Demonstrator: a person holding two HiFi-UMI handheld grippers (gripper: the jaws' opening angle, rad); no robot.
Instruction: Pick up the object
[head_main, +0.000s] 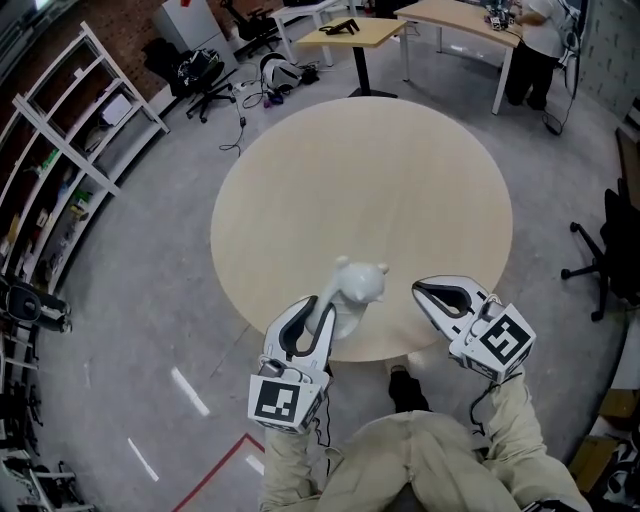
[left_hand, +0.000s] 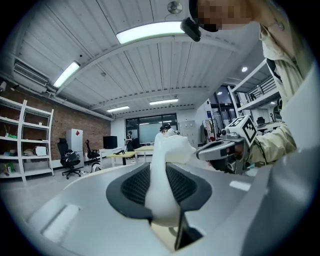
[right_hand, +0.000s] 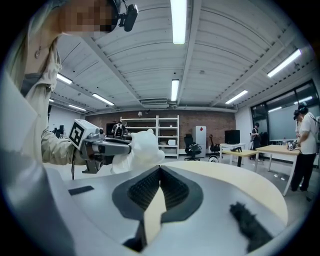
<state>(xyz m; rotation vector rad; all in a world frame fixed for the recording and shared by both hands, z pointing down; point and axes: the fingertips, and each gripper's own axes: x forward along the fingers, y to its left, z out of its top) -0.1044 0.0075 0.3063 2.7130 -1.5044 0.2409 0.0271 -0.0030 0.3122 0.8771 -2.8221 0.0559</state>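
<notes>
Clamping a white figurine (head_main: 358, 286) between its jaws, the left gripper (head_main: 322, 312) sits at the round table's (head_main: 400, 170) near edge. Off to its right, the right gripper (head_main: 422, 291) is clenched and empty.

Left gripper (head_main: 322, 308): white moulded shell, two curved jaws, black ribbed pads on inner faces.
Right gripper (head_main: 420, 290): same build, same colours.
Rear of each gripper: white cube, black square markers on its faces; left cube (head_main: 277, 400), right cube (head_main: 503, 340).
Thin black cable (head_main: 477, 402) under right gripper.
Clothing: beige long sleeves (head_main: 517, 420), beige trousers (head_main: 420, 462), black shoe (head_main: 405, 390).
Head: black camera (left_hand: 191, 29), visible in left gripper view.
</notes>
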